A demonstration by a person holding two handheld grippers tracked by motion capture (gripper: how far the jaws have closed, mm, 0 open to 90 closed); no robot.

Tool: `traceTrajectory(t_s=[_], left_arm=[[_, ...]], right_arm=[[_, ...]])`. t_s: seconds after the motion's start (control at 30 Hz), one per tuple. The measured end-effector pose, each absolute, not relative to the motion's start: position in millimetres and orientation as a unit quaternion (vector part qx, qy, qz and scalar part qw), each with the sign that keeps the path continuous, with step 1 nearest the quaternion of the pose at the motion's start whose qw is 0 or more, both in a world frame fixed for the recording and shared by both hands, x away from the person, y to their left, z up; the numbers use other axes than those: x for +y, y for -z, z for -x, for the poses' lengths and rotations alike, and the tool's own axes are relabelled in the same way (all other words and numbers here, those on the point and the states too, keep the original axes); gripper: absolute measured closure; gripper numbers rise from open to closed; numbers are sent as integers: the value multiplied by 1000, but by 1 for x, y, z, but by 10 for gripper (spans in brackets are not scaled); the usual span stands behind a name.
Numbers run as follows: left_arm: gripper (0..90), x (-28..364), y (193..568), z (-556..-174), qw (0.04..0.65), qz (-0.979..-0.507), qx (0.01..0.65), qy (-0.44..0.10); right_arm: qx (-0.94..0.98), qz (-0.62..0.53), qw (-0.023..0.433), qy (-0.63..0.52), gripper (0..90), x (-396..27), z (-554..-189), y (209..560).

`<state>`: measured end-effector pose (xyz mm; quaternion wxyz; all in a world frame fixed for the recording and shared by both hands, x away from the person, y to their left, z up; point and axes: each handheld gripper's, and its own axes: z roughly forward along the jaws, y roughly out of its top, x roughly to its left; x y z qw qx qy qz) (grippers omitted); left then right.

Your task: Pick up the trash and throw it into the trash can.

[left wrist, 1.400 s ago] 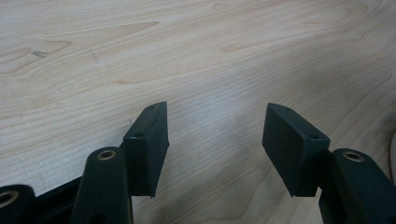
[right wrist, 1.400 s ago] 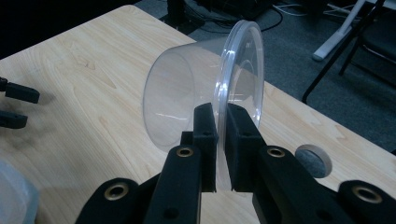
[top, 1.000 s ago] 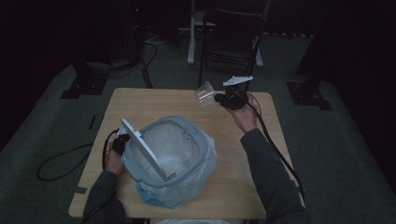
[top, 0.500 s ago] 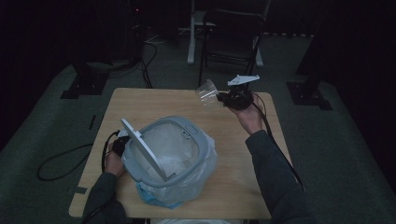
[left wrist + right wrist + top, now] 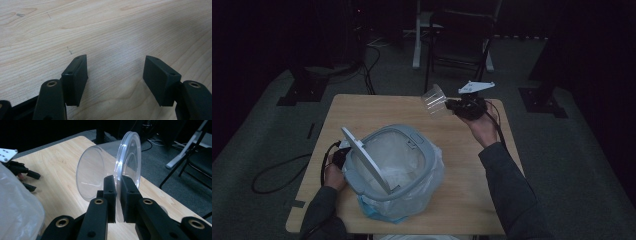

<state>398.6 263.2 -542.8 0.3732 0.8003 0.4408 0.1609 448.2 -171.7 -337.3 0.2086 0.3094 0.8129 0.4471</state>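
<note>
One clear plastic cup (image 5: 110,170) is the piece in hand: see-through, tapered, with a thick rolled rim, lying on its side in the air so its mouth faces right in the right gripper view. Faint raised marks show on its wall, too blurred to read. The right gripper (image 5: 118,200) pinches the cup's rim edge-on, jaws pressed close on the thin plastic. In the high view the cup (image 5: 435,99) hangs above the far right part of the wooden table (image 5: 377,107), just left of the right gripper (image 5: 451,106), with the person's right hand (image 5: 482,127) under it.

Nearer and to the left stands a grey bin (image 5: 387,160) lined with a pale translucent bag (image 5: 422,187), its flap lid (image 5: 364,159) tipped up. No readable label on it.

Left gripper (image 5: 341,154) sits at the bin's left side. In its own view the left gripper (image 5: 115,77) has jaws spread with bare wood between them; they have just been opening.
</note>
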Motion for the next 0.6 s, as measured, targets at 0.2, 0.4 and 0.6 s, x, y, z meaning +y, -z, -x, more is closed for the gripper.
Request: traceTrajectory(t_s=[0.2,0.4,0.6], left_arm=[[371,264,543,-399,374,-800,442,-159],[371,264,543,-399,375,-800,441,-158],[371,264,543,-399,375,-799,442,-157]], right_arm=[[807,-302,202,-466,832,-172,-441,331],[807,-284,202,-477,832,-170,-431,320],[806,-266,200,-489,832,-169,-418,308]])
